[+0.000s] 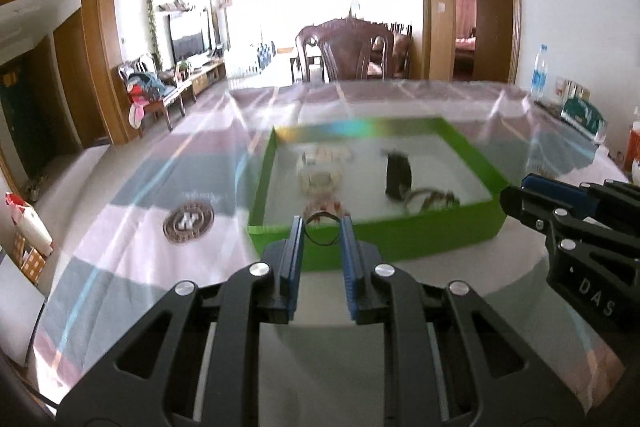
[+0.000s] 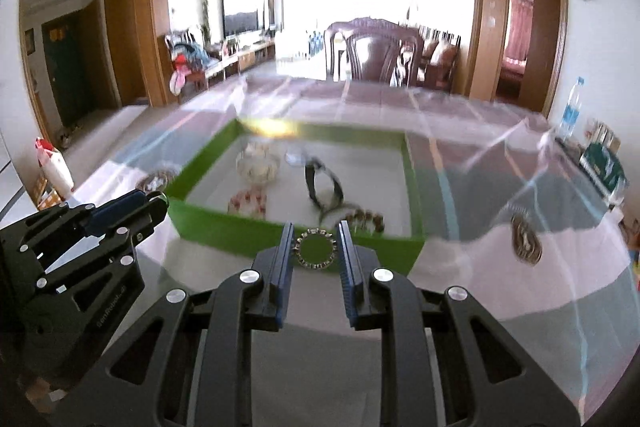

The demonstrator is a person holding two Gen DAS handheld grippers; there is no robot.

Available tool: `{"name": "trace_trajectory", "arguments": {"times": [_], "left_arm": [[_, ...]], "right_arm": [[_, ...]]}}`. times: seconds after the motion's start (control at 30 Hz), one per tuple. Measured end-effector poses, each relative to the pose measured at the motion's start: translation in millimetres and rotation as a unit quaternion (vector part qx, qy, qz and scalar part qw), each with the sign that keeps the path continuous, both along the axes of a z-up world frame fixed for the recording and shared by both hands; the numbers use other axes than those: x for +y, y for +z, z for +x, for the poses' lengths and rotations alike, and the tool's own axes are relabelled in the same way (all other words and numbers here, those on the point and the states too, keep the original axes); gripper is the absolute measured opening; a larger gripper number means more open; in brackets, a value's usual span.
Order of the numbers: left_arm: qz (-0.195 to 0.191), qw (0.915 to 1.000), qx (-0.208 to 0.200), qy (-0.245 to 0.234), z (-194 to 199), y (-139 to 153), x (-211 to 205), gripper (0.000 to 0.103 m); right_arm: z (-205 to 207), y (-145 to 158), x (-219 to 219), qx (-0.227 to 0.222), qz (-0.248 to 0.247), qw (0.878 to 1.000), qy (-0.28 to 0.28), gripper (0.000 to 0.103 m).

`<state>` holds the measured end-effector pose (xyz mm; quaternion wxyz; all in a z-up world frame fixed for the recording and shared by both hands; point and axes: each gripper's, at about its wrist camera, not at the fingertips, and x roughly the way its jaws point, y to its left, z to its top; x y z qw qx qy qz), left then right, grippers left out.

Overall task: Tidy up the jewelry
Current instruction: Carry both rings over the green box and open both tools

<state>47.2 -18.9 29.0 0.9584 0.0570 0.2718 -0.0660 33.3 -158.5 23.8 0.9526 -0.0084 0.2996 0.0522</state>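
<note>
A green tray [image 1: 372,233] [image 2: 208,227] stands on the table and holds a black watch [image 1: 398,175] [image 2: 322,187], pale bead bracelets [image 1: 320,181] [image 2: 256,165] and other blurred pieces. My left gripper [image 1: 323,229] is shut on a thin dark ring bracelet [image 1: 322,243], held just in front of the tray's near wall. My right gripper [image 2: 314,235] is shut on a beaded ring bracelet [image 2: 298,251], also at the tray's near wall. Each gripper shows at the edge of the other's view, the right one in the left wrist view [image 1: 516,195] and the left one in the right wrist view [image 2: 158,201].
The table has a striped cloth under glossy plastic, with round emblems [image 1: 188,221] [image 2: 526,239]. A water bottle [image 1: 540,71] [image 2: 572,107] and green boxes [image 1: 582,113] [image 2: 604,163] stand at the far right. A dark wooden chair [image 1: 346,51] [image 2: 376,53] is behind the table.
</note>
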Motion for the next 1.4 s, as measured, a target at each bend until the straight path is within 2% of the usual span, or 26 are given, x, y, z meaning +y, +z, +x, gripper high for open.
{"name": "trace_trajectory", "arguments": {"times": [0.13, 0.23, 0.3, 0.43, 0.57, 0.67, 0.77, 0.9, 0.93, 1.03, 1.07, 1.1, 1.3, 1.37, 1.4], "left_arm": [[-0.027, 0.9986, -0.035, -0.027, 11.7, 27.8, 1.7, 0.018], [-0.029, 0.9965, -0.071, -0.033, 30.2, 50.0, -2.0, 0.018], [-0.032, 0.9968, -0.064, -0.034, 46.6, 52.8, -4.2, 0.018], [-0.039, 0.9989, -0.024, -0.012, 93.7, 35.4, -5.2, 0.018], [-0.038, 0.9989, 0.025, -0.011, 122.2, 5.8, -8.9, 0.019], [-0.025, 0.9981, 0.056, -0.005, 137.3, -17.6, -13.1, 0.019], [-0.014, 0.9962, 0.086, -0.002, 147.9, -35.9, -16.3, 0.019], [-0.01, 0.9946, 0.103, -0.004, 151.0, -51.3, -17.3, 0.019], [-0.011, 0.9945, 0.104, -0.004, 150.2, -51.8, -16.5, 0.019], [-0.017, 0.994, 0.108, -0.007, 148.9, -52.5, -14.9, 0.023], [-0.02, 0.9944, 0.104, -0.007, 145.0, -49.7, -13.6, 0.031], [-0.02, 0.995, 0.098, -0.005, 141.1, -46.7, -12.7, 0.043], [-0.014, 0.9993, 0.0, 0.036, 79.7, -13.6, 0.0, 0.07], [-0.015, 0.9984, -0.029, 0.045, 56.2, -7.0, 3.9, 0.072], [-0.014, 0.998, -0.037, 0.049, 48.0, -4.7, 5.3, 0.075]], "right_arm": [[5.9, 30.9, -5.1, -0.052, -0.008, 0.998, -0.021, 0.022], [17.9, 51.5, -12.4, -0.089, -0.008, 0.995, -0.041, 0.022], [33.3, 56.0, -17.1, -0.091, -0.001, 0.995, -0.045, 0.022], [78.6, 35.5, -23.8, -0.047, 0.021, 0.998, -0.046, 0.022], [116.2, -4.7, -25.1, 0.024, 0.041, 0.998, -0.046, 0.022], [138.2, -33.6, -26.0, 0.09, 0.024, 0.993, -0.072, 0.022], [152.0, -55.5, -30.5, 0.141, 0.039, 0.986, -0.074, 0.022], [152.7, -68.0, -29.6, 0.154, 0.032, 0.984, -0.079, 0.022], [151.2, -67.1, -28.0, 0.152, 0.028, 0.985, -0.077, 0.024], [144.6, -61.7, -23.0, 0.136, 0.026, 0.988, -0.069, 0.044], [139.7, -56.9, -21.4, 0.125, 0.025, 0.99, -0.067, 0.051], [136.0, -52.9, -22.6, 0.116, 0.023, 0.991, -0.066, 0.053], [81.8, -13.3, -18.7, 0.012, 0.004, 0.997, -0.071, 0.071], [49.2, -0.3, -19.5, -0.04, 0.004, 0.995, -0.09, 0.083], [33.6, 4.1, -20.0, -0.065, 0.005, 0.993, -0.099, 0.086]]}}
